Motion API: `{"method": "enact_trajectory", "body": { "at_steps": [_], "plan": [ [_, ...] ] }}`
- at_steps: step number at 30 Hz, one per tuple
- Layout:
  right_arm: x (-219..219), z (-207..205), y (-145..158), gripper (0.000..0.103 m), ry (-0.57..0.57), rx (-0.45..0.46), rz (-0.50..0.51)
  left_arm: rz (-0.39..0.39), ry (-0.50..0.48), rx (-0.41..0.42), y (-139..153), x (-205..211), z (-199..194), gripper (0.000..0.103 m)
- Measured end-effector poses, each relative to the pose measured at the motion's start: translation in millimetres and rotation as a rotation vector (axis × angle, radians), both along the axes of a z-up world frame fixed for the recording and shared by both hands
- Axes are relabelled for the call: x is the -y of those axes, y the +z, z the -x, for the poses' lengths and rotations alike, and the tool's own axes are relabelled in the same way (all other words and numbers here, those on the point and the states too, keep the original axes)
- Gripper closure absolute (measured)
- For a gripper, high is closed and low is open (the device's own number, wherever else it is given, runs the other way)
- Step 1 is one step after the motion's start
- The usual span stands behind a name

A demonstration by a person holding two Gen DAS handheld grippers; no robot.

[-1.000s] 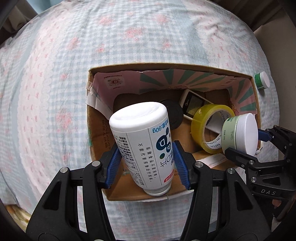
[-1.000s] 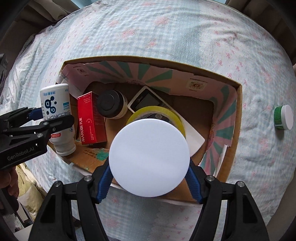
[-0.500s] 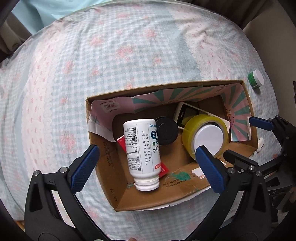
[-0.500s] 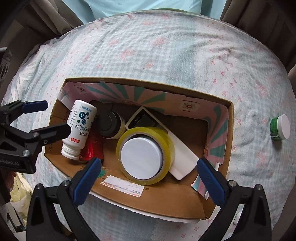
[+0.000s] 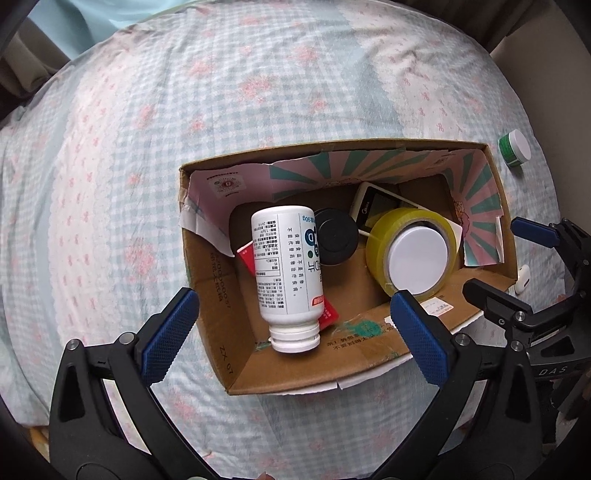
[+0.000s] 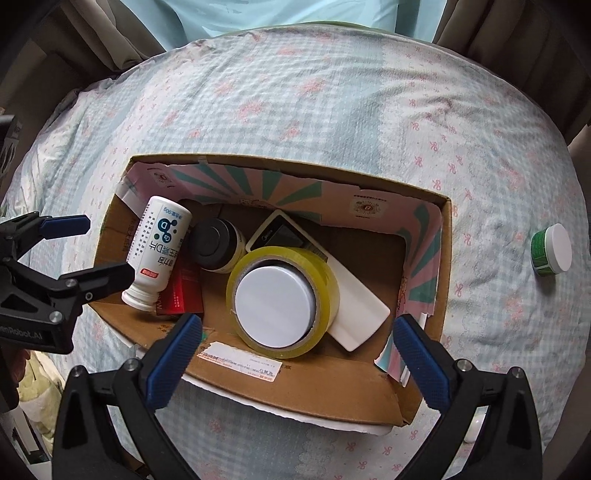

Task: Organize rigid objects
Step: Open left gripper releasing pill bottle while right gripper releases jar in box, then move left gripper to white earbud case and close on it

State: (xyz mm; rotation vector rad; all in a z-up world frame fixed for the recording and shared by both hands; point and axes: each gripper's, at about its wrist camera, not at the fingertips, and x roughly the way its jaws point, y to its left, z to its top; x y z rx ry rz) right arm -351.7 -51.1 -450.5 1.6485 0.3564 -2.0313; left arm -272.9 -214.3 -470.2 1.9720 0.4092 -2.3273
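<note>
Step now: Both drops look done. The white bottle lies on its side in the cardboard box, partly on a red packet. The white-lidded jar sits inside the yellow tape roll in the box.
Left claw: its jaws have just been opening; now wide apart, nothing in them, over the near side of the box.
Right claw: its jaws have just been opening too; wide apart and holding nothing.
Next move: I think the small green jar goes next. It lies on its side outside the box, to the right. The right claw is nearer. It may roll, so grab it gently.
Surface: a bed with a soft blue checked cover with pink flowers.
Room: brown curtains at the far edge.
</note>
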Motion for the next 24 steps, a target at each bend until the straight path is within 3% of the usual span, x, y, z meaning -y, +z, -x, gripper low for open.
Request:
{"method": "enact_trajectory", "body": {
  "at_steps": [7,13,16,20,24],
  "plan": [
    [-31,-14,55,0.0,0.039,-0.071,0.027,0.054,-0.051,-0.044,52,-26,-10,0.0],
    [-100,-11,110,0.0,0.063,-0.134,0.043,0.039,-0.126,-0.108,101,-84,-5,0.0],
    [-143,-1,132,0.0,0.061,-0.184,0.003,0.051,-0.169,-0.152,120,-125,2,0.0],
    [-202,22,149,0.0,0.076,-0.222,-0.007,0.036,-0.259,-0.19,132,-188,16,0.0],
    [-252,56,146,0.0,0.096,-0.24,-0.005,0.021,-0.376,-0.19,115,-262,28,0.0]
  ]
}}
